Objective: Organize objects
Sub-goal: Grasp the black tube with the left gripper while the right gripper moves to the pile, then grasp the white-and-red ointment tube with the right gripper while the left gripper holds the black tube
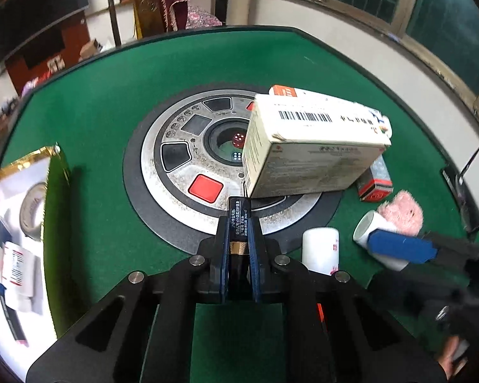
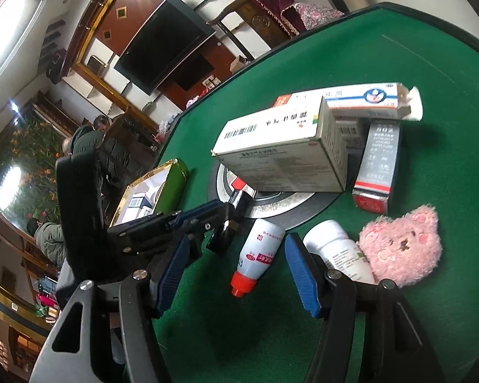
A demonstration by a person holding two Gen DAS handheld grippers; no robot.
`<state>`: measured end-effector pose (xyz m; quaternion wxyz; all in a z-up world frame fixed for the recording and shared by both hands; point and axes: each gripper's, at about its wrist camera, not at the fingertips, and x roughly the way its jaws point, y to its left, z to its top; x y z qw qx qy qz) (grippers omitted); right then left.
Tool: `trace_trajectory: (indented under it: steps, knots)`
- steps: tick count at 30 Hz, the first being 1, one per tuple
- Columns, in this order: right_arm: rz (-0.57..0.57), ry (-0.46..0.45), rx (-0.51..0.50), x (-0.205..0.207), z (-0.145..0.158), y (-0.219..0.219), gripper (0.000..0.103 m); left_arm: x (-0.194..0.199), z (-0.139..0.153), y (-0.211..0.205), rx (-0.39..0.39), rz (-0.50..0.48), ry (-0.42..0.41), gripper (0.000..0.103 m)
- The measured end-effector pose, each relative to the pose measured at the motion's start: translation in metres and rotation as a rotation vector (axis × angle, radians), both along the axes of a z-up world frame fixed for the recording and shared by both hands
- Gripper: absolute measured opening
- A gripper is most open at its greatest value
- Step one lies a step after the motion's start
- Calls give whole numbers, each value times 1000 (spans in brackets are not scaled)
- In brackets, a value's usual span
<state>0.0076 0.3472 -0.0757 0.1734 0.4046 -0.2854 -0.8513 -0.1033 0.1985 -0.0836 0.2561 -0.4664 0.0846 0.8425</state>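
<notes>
**Meanwhile, left fingers clamped on a black tube**

The left gripper gripped a slim black tube at the near rim of the worktop. The right gripper hung half open, empty, over a white bottle.

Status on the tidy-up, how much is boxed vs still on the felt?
Done: several packets already lie in the gold-rimmed box. In hand: left gripper shut on a slim black tube. Left: big white carton, red-capped bottle, white jar, pink bear; right gripper open over the bottle.
</notes>
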Motion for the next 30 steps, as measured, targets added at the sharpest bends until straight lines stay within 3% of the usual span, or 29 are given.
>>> trace_trajectory:
  steps: [12,15,17,18,21,30]
  knots:
    - [-20,6,22,3,-4,0,62,11,2,7,-37,-38,22,13]
    - [-26,7,10,3,-4,3,62,14,-3,7,-74,-52,25,28]
    - [-32,10,10,3,-3,4,62,14,-13,6,-94,-55,21,29]
    - [-30,11,10,3,-3,4,62,15,-13,4,-79,-46,41,30]
    - [-23,17,18,3,-2,2,62,13,-17,-3,-66,-3,47,17]
    - [42,29,96,5,-1,-20,62,32,-4,-58,83,113,33,16]
